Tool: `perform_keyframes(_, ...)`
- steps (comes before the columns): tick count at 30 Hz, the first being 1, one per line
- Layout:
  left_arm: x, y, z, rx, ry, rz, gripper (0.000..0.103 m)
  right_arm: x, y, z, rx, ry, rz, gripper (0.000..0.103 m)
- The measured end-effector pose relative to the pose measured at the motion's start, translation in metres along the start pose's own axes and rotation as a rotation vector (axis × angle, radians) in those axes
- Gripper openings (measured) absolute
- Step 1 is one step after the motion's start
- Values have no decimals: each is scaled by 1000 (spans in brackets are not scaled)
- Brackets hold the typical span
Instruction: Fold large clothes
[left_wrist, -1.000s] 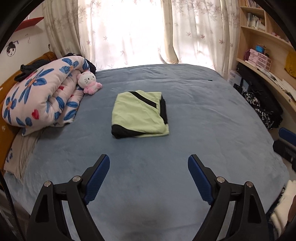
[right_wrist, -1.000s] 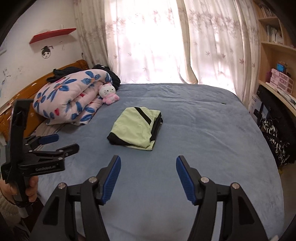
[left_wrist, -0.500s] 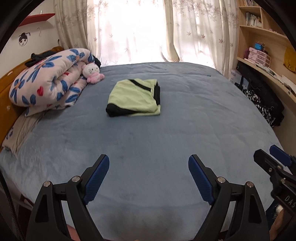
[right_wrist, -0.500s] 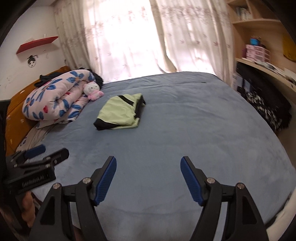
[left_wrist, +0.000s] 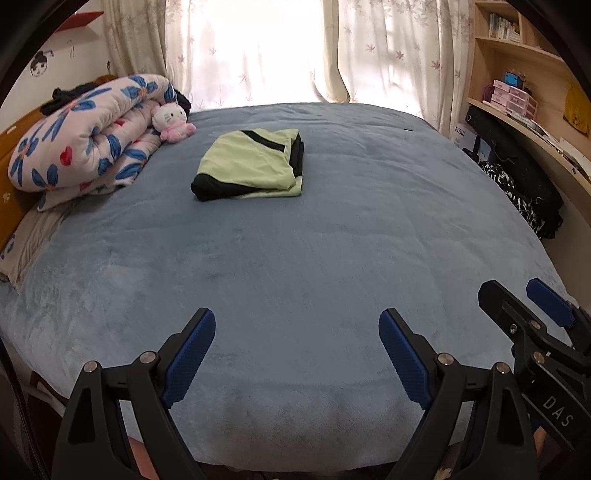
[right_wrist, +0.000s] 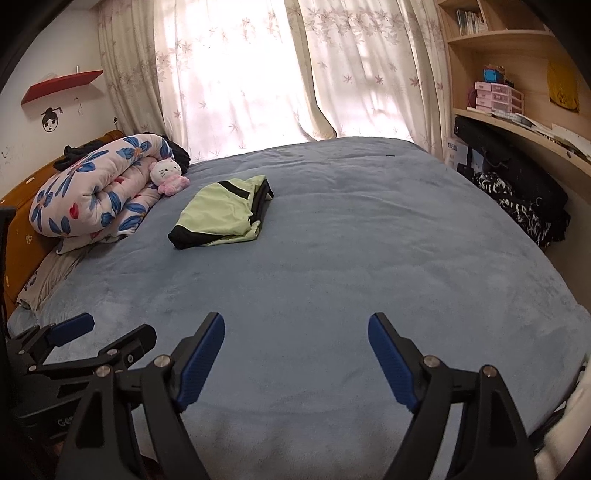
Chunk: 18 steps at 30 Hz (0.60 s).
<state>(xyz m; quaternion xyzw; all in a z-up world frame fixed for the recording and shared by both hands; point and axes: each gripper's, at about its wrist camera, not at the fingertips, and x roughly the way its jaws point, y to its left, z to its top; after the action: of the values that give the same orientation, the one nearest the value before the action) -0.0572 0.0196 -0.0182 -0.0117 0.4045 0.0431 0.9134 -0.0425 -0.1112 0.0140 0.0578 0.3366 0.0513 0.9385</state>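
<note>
Your left gripper (left_wrist: 297, 350) hangs over the near edge of the bed (left_wrist: 314, 258), its jaws spread wide with only blue blanket showing between them — nothing held. Your right gripper (right_wrist: 295, 354) sits just beside it over the same near edge; its jaws have just been opening and now stand wide as well, with nothing between them. Each gripper shows at the side of the other's view.

The shirt (left_wrist: 251, 168) lies folded on the far half of the bed, well apart from both grippers — pale green with black trim, a black band along its near-left edge and a black stripe across the top. To its left, near the headboard, a rolled quilt (left_wrist: 88, 133) with blue flowers rests on the bed, and a small plush cat (left_wrist: 171, 122) leans against the quilt's end, near the shirt but not touching it.
</note>
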Motion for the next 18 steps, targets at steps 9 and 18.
perform_keyframes(9,7,7,-2,-27,22,-2,89,6,1,-4,-11,18,3,81)
perform_keyframes(18,11,13,-1,-41,32,-1,89,8,6,-6,-19,26,-1,82)
